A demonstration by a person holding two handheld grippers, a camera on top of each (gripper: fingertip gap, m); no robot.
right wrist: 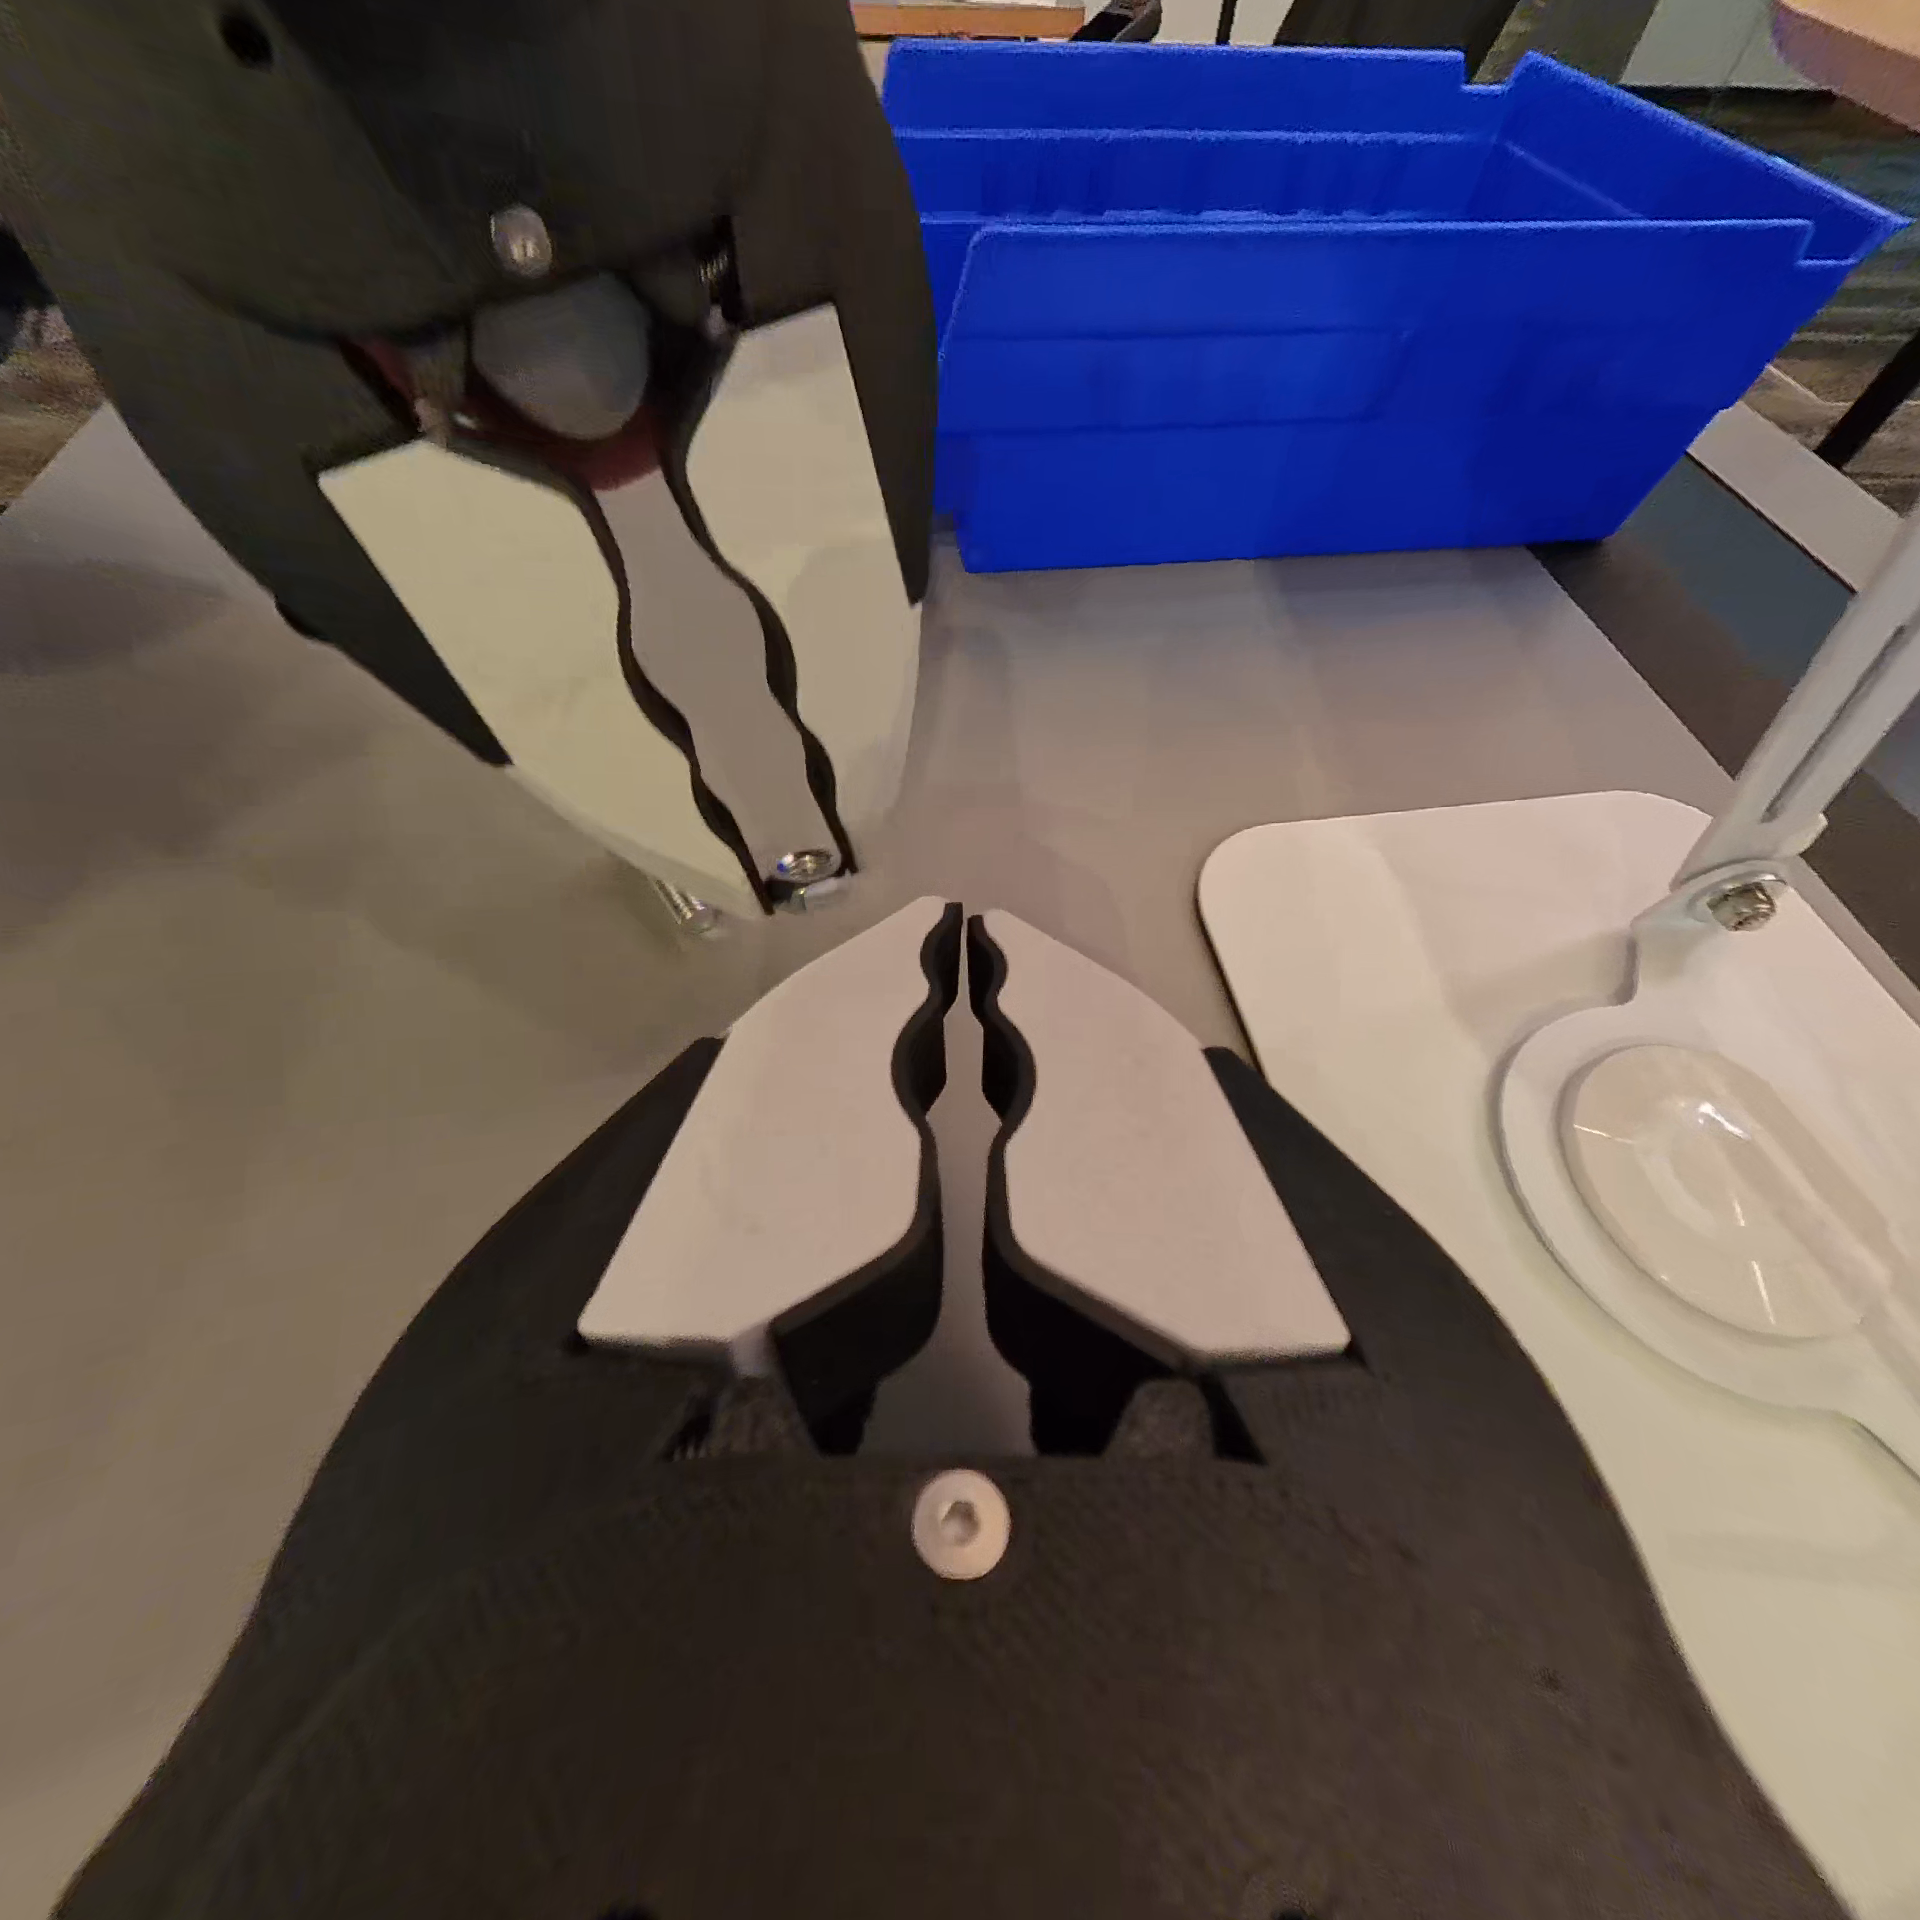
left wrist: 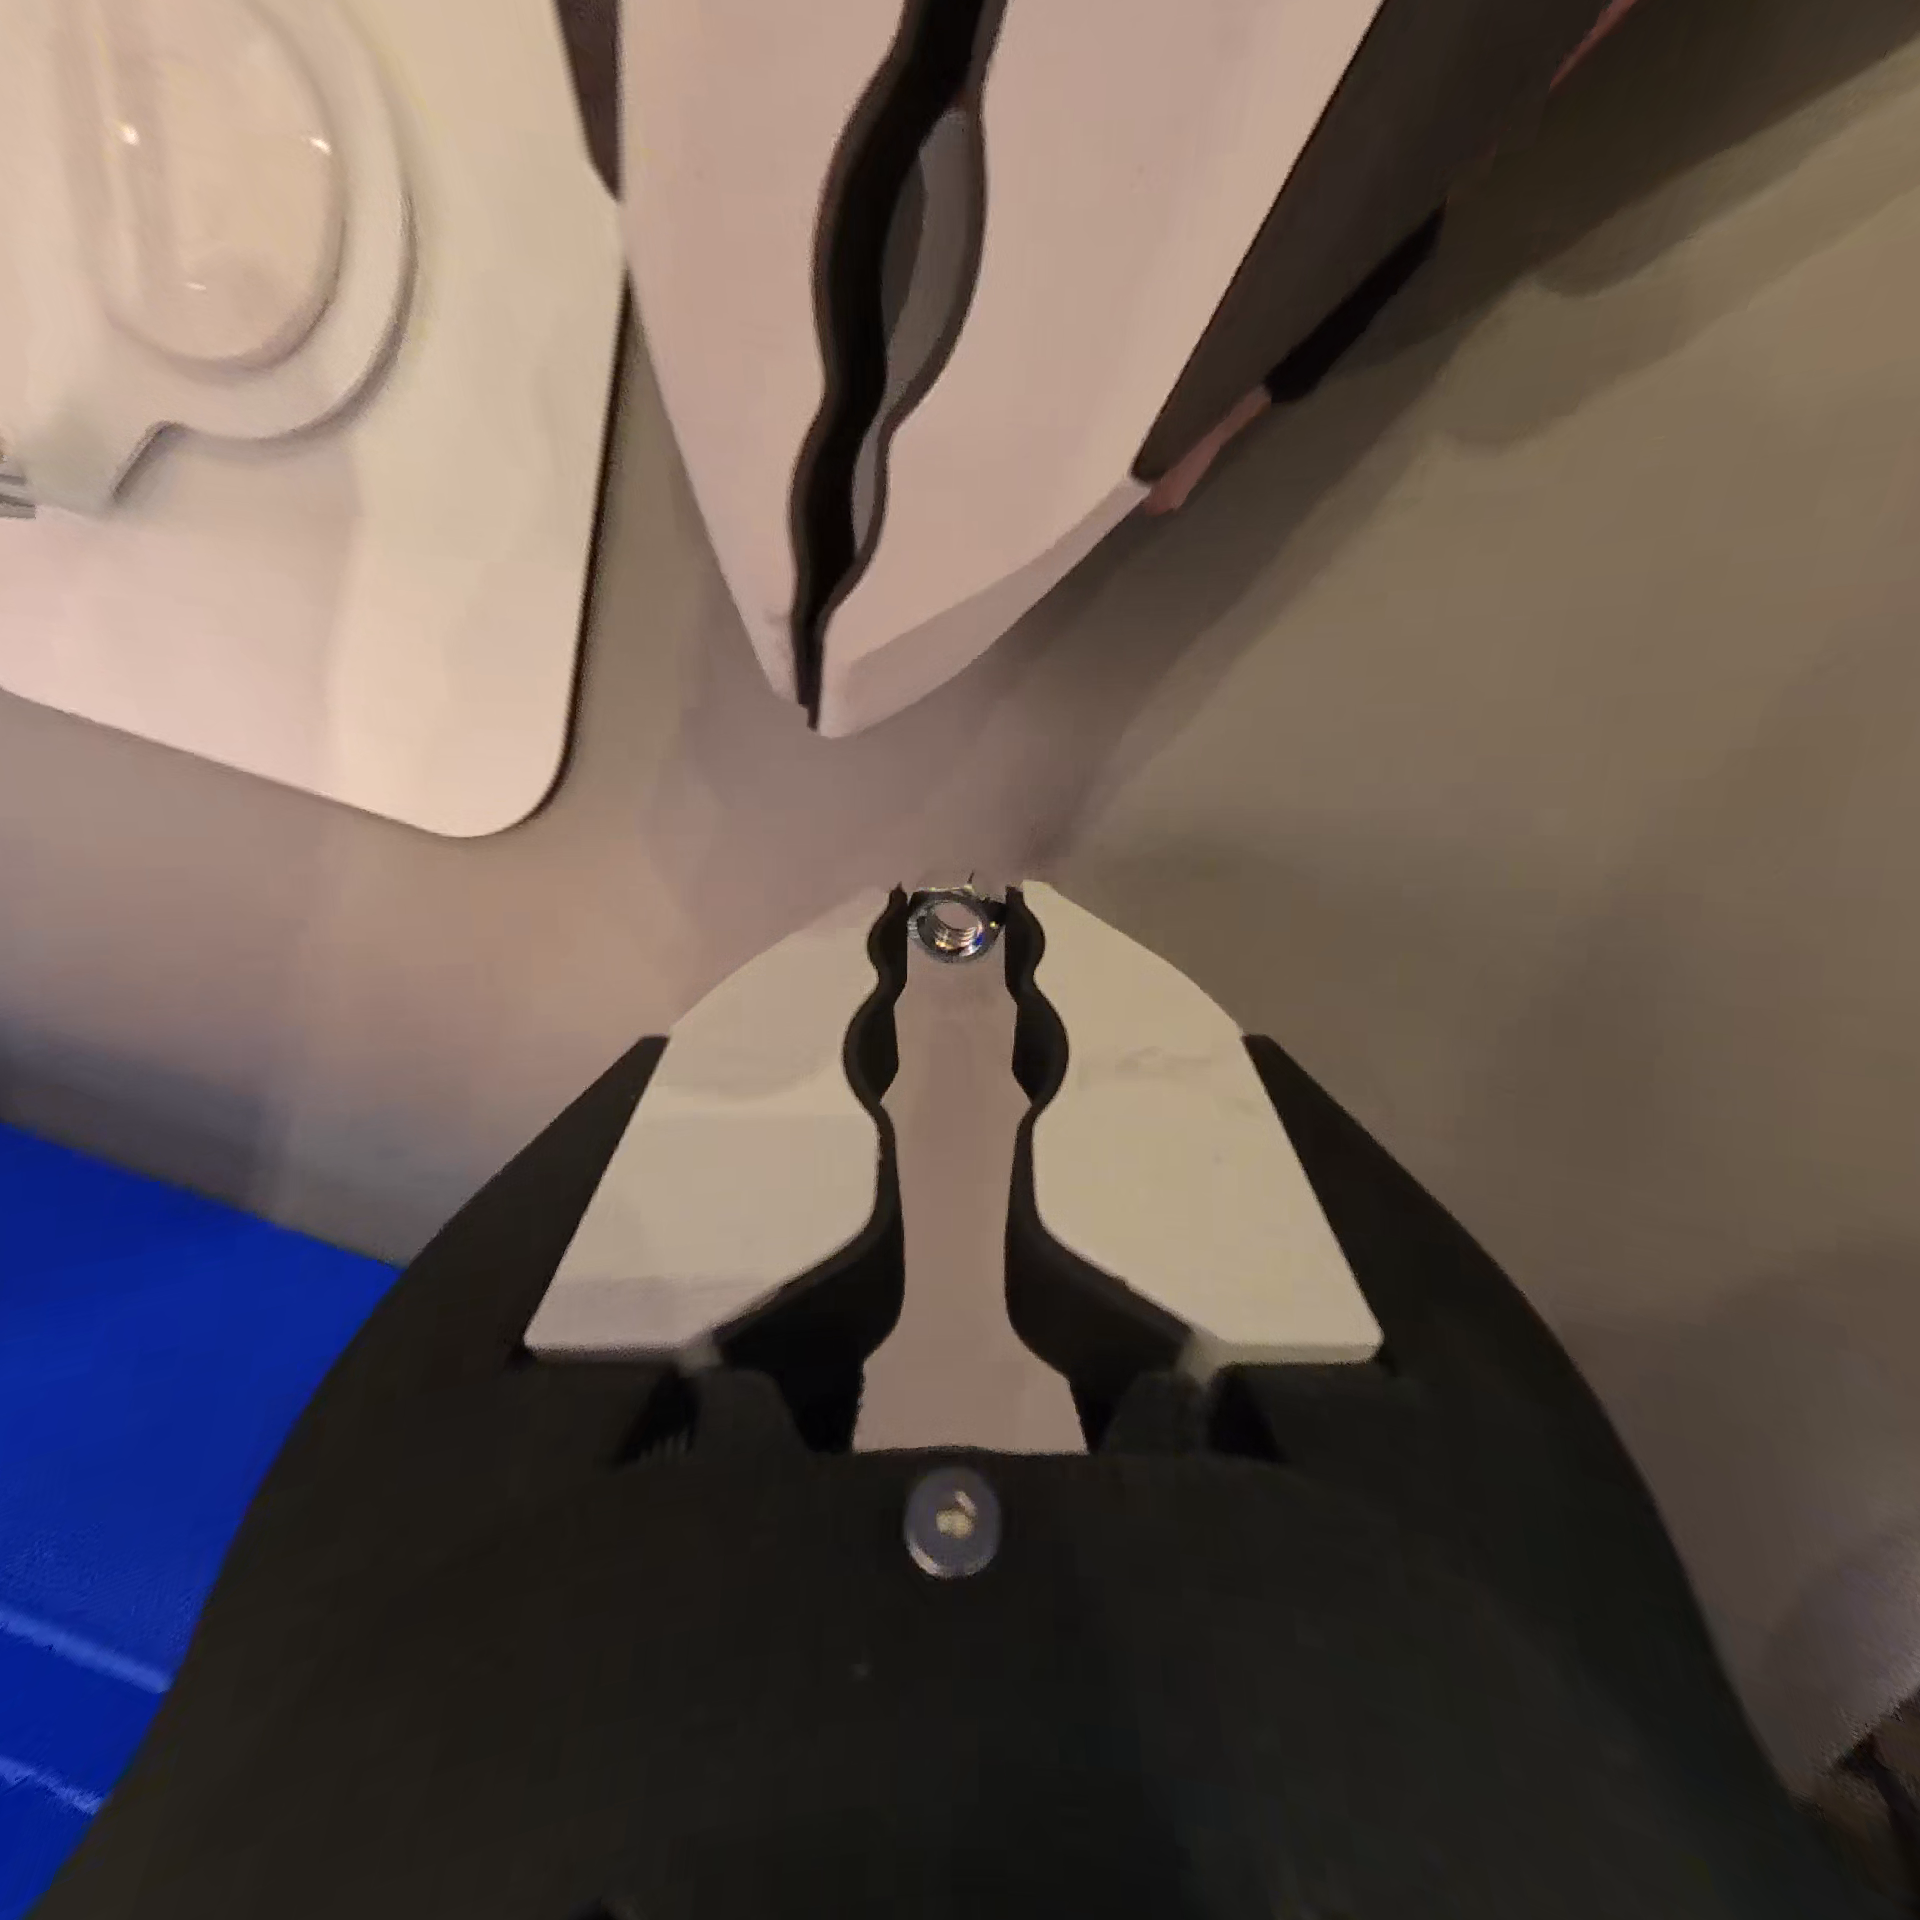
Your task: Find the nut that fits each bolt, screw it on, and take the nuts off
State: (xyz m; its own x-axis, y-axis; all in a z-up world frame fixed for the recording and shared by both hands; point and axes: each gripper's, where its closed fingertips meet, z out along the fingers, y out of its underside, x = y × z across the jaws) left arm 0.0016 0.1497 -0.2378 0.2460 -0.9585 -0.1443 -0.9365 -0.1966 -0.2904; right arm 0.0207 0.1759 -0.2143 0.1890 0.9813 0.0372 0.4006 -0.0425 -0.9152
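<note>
My left gripper (left wrist: pixel 956 899) is shut on a small silver nut (left wrist: pixel 951 928), which sits right at its fingertips with the threaded hole facing the camera. In the right wrist view the left gripper (right wrist: pixel 808 881) points down at the grey table (right wrist: pixel 260 1039) with the nut (right wrist: pixel 808 862) between its tips. A silver bolt (right wrist: pixel 686 916) lies on the table just behind those tips. My right gripper (right wrist: pixel 956 914) is shut with nothing between its pads, a short way in front of the nut. It also shows in the left wrist view (left wrist: pixel 816 717), above and facing the left gripper.
A blue plastic bin (right wrist: pixel 1351 312) stands at the back of the table and shows in the left wrist view (left wrist: pixel 104 1403) at lower left. A white moulded base plate (right wrist: pixel 1403 935) with a metal arm (right wrist: pixel 1818 675) lies to the right and shows in the left wrist view (left wrist: pixel 260 623). Spacing between my two grippers at the tips: around 4 centimeters.
</note>
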